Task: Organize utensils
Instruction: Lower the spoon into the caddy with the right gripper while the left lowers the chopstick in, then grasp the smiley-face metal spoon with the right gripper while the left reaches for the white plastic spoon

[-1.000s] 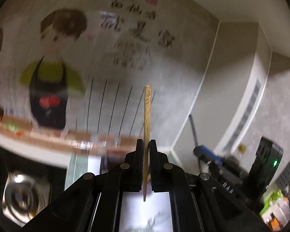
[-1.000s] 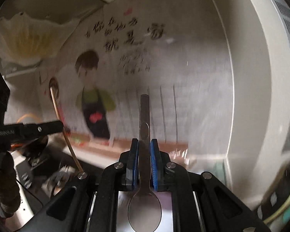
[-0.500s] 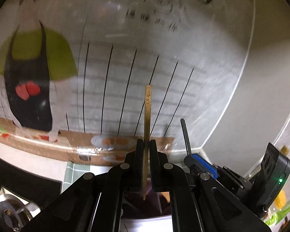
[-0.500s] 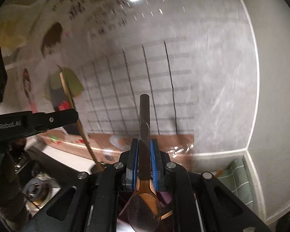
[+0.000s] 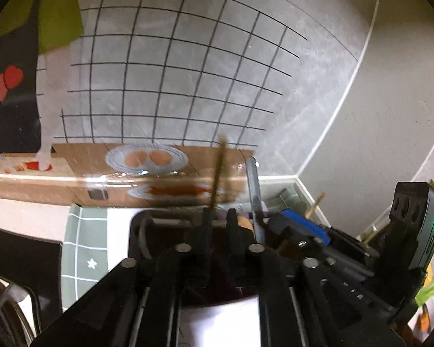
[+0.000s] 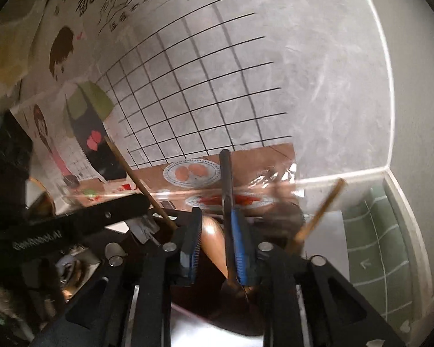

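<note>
My left gripper [image 5: 219, 217] stands open over a dark utensil holder [image 5: 147, 225]. A wooden chopstick [image 5: 218, 173] leans loose against its left finger, blurred. My right gripper [image 6: 217, 231] is open too. The metal spoon [image 6: 227, 190] rests against its right blue pad, handle up, bowl down inside the holder [image 6: 277, 214]. In the right wrist view the left gripper [image 6: 101, 217] shows at left with the chopstick [image 6: 139, 185] slanting into the holder. Another chopstick [image 6: 318, 214] leans in the holder at right. In the left wrist view the spoon handle [image 5: 254, 190] and the right gripper [image 5: 303, 227] show at right.
A wall with a black grid and a cartoon poster [image 5: 170, 72] stands close behind. A green tiled mat [image 5: 84, 245] covers the counter under the holder. A wall corner [image 6: 387, 170] is at right. A metal sink rim [image 5: 3, 303] is at lower left.
Both grippers dropped toward the holder and opened. The chopstick and the spoon, held tight before, now lean loose between the spread fingers.
</note>
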Motion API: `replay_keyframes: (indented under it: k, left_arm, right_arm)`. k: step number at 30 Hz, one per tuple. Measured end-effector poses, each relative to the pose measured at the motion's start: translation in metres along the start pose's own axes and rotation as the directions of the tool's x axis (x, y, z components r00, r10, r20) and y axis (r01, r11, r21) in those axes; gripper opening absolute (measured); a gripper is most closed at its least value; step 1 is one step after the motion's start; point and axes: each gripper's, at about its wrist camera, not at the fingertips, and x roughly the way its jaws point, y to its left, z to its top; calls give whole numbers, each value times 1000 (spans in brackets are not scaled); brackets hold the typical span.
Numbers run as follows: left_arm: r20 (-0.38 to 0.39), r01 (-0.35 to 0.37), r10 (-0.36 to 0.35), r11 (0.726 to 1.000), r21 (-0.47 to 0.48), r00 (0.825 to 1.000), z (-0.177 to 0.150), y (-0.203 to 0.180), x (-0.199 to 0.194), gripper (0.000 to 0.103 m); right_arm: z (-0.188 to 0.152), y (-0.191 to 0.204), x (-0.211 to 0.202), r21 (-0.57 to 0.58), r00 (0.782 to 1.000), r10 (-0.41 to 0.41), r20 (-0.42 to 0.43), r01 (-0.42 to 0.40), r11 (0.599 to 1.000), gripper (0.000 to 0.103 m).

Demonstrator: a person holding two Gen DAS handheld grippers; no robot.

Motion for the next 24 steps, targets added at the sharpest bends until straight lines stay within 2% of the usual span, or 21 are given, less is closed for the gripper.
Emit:
replay_keyframes:
  k: [1, 3, 9, 11, 13, 16, 18, 20, 22, 24]
  left_arm:
    - [0, 2, -2, 1000, -2, 1000, 0, -1, -2, 32]
    - [-2, 5, -5, 1000, -6, 1000, 1, -4, -8, 38]
    - [2, -5, 5, 1000, -8, 1000, -2, -12, -47, 43]
    - [10, -18, 18, 999, -27, 1000, -5, -7, -63, 44]
    - [2, -40, 40, 998, -42, 999, -16, 1, -83, 44]
    - [-20, -125, 124, 991, -48, 992, -41, 15, -110, 45]
    - [-42, -202, 199, 977, -69, 979, -66, 31, -131, 46]
    - [-72, -249, 243, 964, -97, 967, -91, 44, -146, 46]
    - [-94, -275, 265, 954, -121, 960, -114, 56, -161, 46]
    - [-102, -305, 292, 942, -144, 951, -137, 67, -177, 46]
  right_arm:
    - [0, -2, -7, 5, 1000, -4, 3, 4, 1000, 22]
    - [0, -2, -20, 4, 1000, -10, 15, 10, 1000, 22]
    - [5, 12, -66, -28, 999, -39, 31, 40, 999, 24]
    - [4, 19, -74, -34, 999, -45, -9, 44, 998, 25]
    - [-1, 27, -77, -26, 995, -19, -101, 17, 1000, 26]
    - [-16, 41, -67, -9, 966, 22, -258, -25, 1000, 28]
    - [-35, 60, -52, -35, 929, 35, -368, -51, 998, 28]
    - [-55, 77, -36, -85, 894, 18, -447, -63, 994, 28]
    - [-79, 99, -14, -146, 862, -20, -507, -63, 987, 28]
    - [-96, 114, 5, -153, 844, -15, -536, -80, 985, 28]
